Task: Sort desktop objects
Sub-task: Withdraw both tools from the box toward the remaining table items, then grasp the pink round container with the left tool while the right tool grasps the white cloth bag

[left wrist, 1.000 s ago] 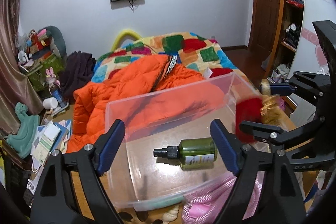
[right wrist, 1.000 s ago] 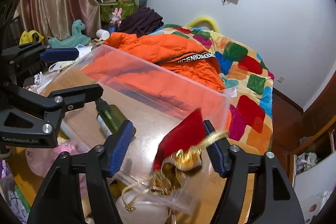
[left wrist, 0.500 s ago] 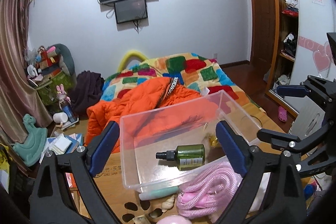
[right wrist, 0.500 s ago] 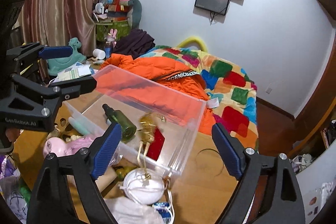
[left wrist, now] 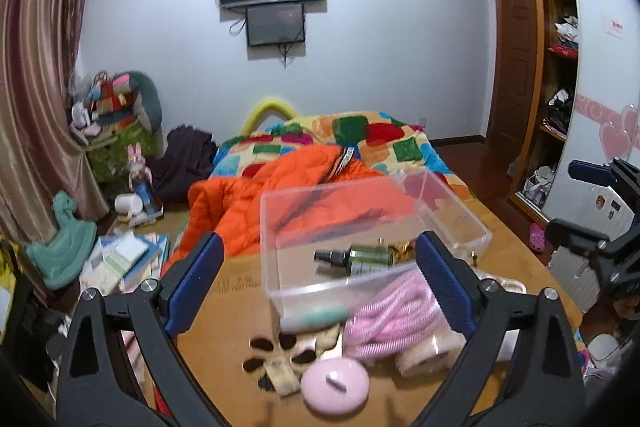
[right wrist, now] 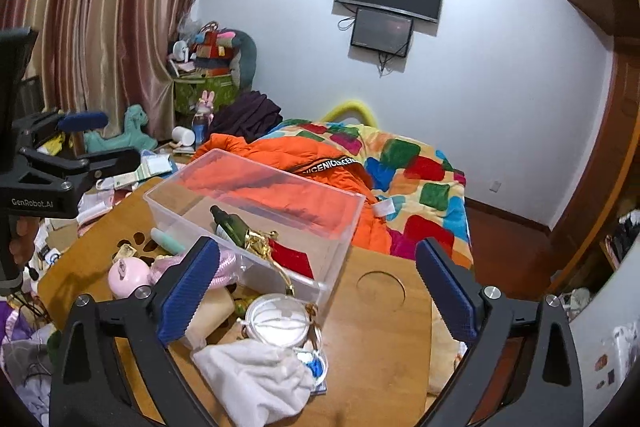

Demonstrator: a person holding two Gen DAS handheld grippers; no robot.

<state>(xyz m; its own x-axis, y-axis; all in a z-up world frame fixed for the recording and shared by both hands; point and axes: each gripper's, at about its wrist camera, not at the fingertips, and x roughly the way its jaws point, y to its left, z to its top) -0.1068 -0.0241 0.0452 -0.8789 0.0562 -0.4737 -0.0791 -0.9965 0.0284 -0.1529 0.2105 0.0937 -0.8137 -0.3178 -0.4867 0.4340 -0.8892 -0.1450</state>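
A clear plastic bin (left wrist: pixel 372 215) (right wrist: pixel 256 171) stands on the wooden table (right wrist: pixel 380 347). Inside lie a green spray bottle (left wrist: pixel 360 259) (right wrist: pixel 232 225) and a red pouch with gold cord (right wrist: pixel 292 259). My left gripper (left wrist: pixel 318 243) hovers back from the bin's near side, its jaws opening with nothing between them. My right gripper (right wrist: pixel 318 247) hangs over the table's near right part, jaws also opening and empty. In front of the bin lie a pink rope (left wrist: pixel 396 315), a pink round case (left wrist: pixel 335 385) (right wrist: pixel 129 277) and a mint tube (left wrist: pixel 316 317).
A white round pouch (right wrist: pixel 276 321) and a white cloth (right wrist: pixel 256 379) lie near the table's front. Behind the table is a bed with an orange jacket (left wrist: pixel 280 195). Books and toys litter the floor at left (left wrist: pixel 120 259). A wardrobe (left wrist: pixel 556 107) stands at right.
Both grippers pulled back and up from the bin and opened wider. The red pouch left the right gripper and now lies in the bin.
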